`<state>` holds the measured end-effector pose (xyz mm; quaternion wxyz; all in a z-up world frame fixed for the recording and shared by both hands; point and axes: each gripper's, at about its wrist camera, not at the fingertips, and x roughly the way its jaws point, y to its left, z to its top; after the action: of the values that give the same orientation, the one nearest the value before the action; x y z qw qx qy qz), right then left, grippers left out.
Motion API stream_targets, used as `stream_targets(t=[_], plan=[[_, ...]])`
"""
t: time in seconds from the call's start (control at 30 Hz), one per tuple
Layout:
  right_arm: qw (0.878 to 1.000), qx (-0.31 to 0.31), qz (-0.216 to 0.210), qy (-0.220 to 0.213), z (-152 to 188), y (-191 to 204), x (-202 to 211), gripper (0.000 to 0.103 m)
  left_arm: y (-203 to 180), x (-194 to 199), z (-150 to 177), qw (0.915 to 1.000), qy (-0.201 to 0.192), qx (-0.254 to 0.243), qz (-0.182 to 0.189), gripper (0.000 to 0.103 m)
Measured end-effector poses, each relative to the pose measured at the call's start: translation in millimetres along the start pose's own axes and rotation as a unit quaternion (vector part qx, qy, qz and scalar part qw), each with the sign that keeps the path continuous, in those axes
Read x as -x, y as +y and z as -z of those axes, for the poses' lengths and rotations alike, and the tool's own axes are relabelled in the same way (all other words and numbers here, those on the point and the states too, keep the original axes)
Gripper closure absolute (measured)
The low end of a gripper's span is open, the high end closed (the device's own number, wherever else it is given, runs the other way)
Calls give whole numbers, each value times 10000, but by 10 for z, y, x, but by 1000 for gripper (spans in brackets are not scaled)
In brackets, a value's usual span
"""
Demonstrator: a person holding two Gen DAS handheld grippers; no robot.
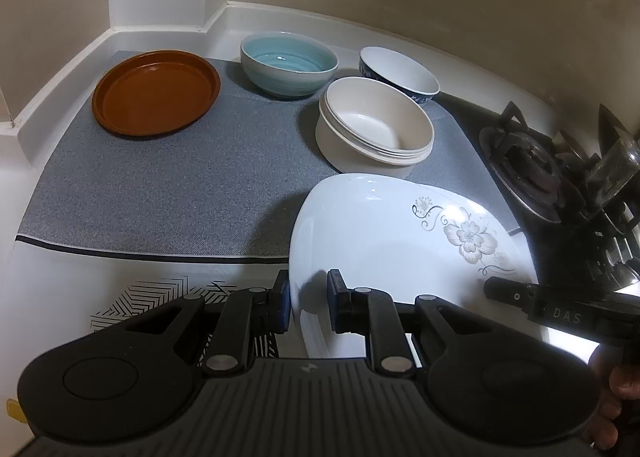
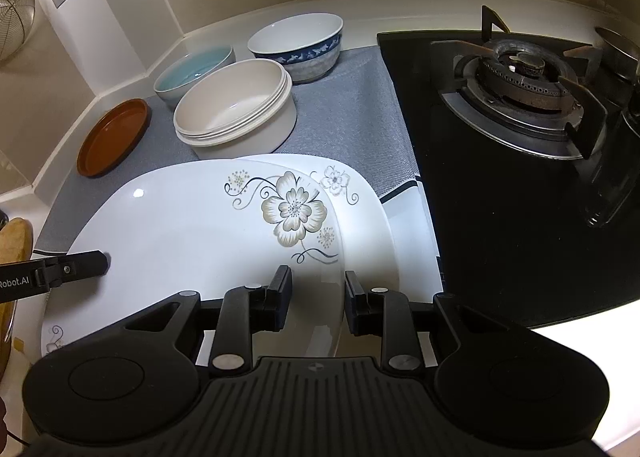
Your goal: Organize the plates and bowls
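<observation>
A white flowered plate (image 1: 384, 233) (image 2: 192, 233) is held over a second flowered plate (image 2: 360, 209) at the mat's near right. My left gripper (image 1: 308, 297) straddles the top plate's left rim, its jaws set close on either side of it. My right gripper (image 2: 318, 293) straddles the plate's right rim the same way. On the grey mat (image 1: 160, 185) stand a brown plate (image 1: 156, 93) (image 2: 114, 137), a teal bowl (image 1: 288, 61) (image 2: 192, 71), a cream bowl stack (image 1: 374, 125) (image 2: 236, 109) and a blue-patterned bowl (image 1: 400, 73) (image 2: 298, 45).
A black gas hob with a burner (image 2: 516, 73) (image 1: 524, 165) lies right of the mat. Walls and a white upstand close the back and left. A glass jar (image 1: 612, 173) stands by the hob. A wire strainer (image 2: 14, 13) hangs at far left.
</observation>
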<state>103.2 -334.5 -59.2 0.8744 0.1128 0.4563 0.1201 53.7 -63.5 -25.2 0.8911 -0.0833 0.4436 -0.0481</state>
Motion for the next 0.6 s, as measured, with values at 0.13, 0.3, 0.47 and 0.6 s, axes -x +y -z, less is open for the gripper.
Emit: stream_targets(t=[0.13,0.3,0.47,0.6], plan=[[9999,95,24,-29,3,6,2,74,-9,-9,-4,10000,19,-8,-20,83],[9999,133,46,-58,7,12,2,74,-1,-25,-1,10000,32,34,-5,83],[10000,70,26,-53,4,-5,-2,73,2,-26,1,10000,46,73,0,83],[10000,44,12,-51,7,-13,-5,73,5,-22,4,9999,43,91,0,83]])
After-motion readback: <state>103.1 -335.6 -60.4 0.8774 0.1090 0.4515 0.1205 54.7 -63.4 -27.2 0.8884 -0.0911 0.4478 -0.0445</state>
